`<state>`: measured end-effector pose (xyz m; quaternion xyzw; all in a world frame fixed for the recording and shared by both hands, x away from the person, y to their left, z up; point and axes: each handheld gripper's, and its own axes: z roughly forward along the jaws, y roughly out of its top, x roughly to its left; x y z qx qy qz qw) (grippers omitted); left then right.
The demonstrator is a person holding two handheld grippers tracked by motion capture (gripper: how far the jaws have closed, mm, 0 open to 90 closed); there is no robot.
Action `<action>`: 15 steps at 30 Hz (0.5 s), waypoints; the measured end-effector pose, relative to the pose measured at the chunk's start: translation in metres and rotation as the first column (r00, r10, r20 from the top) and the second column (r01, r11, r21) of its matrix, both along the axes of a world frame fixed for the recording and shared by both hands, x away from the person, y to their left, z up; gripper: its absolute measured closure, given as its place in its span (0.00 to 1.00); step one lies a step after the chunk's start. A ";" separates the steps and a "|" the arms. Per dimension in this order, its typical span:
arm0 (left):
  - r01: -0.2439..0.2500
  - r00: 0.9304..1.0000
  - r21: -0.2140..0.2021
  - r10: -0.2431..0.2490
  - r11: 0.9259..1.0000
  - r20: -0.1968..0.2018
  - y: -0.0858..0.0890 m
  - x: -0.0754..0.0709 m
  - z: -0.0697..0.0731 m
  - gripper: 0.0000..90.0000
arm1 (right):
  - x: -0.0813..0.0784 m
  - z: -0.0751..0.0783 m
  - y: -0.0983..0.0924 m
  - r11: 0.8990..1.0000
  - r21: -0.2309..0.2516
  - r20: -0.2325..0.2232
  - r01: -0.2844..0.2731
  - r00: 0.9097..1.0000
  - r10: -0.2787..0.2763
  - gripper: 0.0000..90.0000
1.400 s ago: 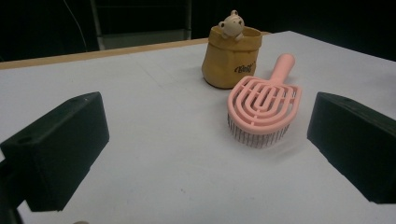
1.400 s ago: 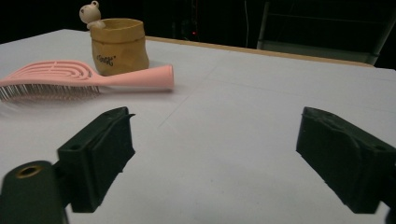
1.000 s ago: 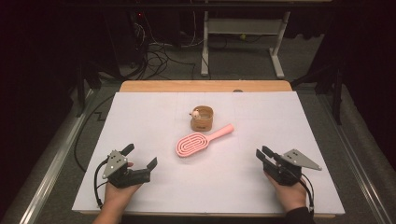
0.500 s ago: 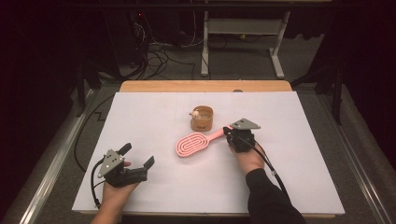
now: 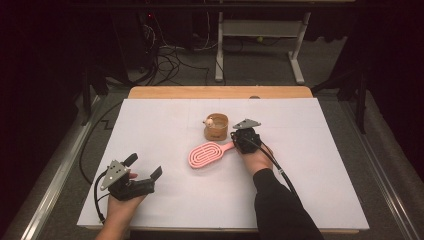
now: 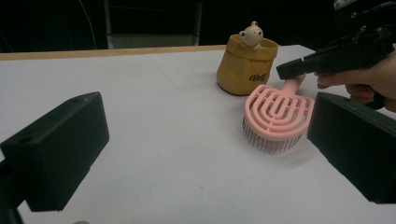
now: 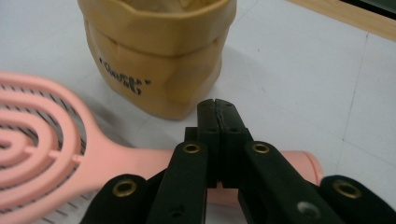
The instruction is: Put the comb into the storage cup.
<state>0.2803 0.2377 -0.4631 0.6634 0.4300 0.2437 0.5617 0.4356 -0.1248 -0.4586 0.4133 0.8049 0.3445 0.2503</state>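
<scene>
A pink oval hairbrush (image 5: 205, 155) (image 6: 278, 114) (image 7: 42, 154) lies on the white table sheet, its handle pointing right. Just behind it stands a tan paper-like pouch (image 5: 216, 128) (image 6: 247, 65) (image 7: 154, 60) with a small pale toy figure (image 5: 209, 121) (image 6: 251, 35) on its rim. My right gripper (image 5: 237, 142) (image 7: 217, 105) (image 6: 289, 70) is shut, its jaws pressed together just over the brush handle, tips toward the pouch. My left gripper (image 5: 144, 165) (image 6: 208, 119) stands open near the front left, holding nothing and pointing toward the brush.
The white sheet (image 5: 320, 165) covers a wooden table whose edge (image 5: 215, 92) shows at the back. Beyond it on the dark floor are cables (image 5: 170, 60) and a metal stand's legs (image 5: 295, 65).
My right gripper has travelled from the front right of the table to the brush handle by the pouch. The left gripper has stayed roughly where it was, still open.
</scene>
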 end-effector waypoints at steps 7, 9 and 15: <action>0.000 1.000 0.001 0.000 1.000 0.005 0.000 -0.002 0.001 0.00 | -0.015 -0.002 -0.010 1.000 -0.007 -0.005 -0.006 1.000 0.006 1.00; 0.000 1.000 0.001 0.000 1.000 0.004 0.000 -0.002 0.001 0.00 | -0.021 -0.002 -0.015 1.000 -0.001 -0.009 -0.005 1.000 0.005 1.00; -0.002 1.000 -0.002 0.002 1.000 0.004 -0.002 -0.001 0.002 0.00 | -0.037 -0.002 -0.029 1.000 0.012 -0.018 -0.014 1.000 0.014 1.00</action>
